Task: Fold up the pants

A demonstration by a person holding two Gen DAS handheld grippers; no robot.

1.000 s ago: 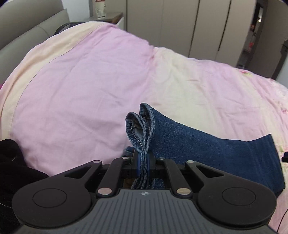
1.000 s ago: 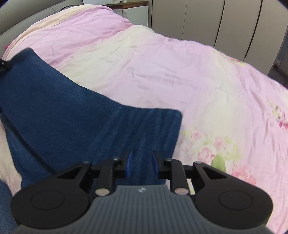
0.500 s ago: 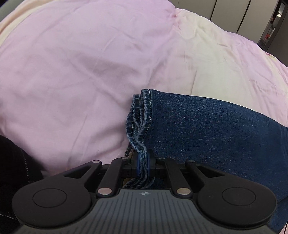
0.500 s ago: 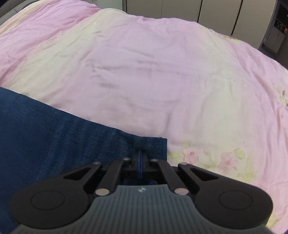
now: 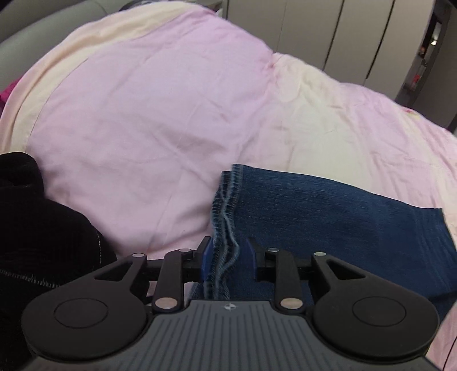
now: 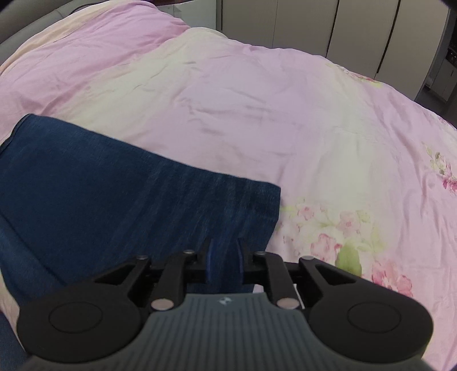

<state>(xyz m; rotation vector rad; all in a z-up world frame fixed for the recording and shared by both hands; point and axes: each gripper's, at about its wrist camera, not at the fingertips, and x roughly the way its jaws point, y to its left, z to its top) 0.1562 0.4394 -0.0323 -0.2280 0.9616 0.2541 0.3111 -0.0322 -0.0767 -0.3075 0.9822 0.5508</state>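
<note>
The blue denim pants lie folded flat on the pink bed cover. In the left wrist view my left gripper is open, its blue pads either side of the stitched hem edge, which lies loose between them. In the right wrist view the pants spread to the left and my right gripper is open over the pants' near right corner, with denim between the spread pads.
A black garment lies at the left of the left gripper. The pink and cream cover with a flower print stretches right and far. Grey wardrobe doors stand behind the bed, a grey headboard at the far left.
Both grippers have opened and let go of the pants, which now lie flat on the bed. Both have pulled back a little.
</note>
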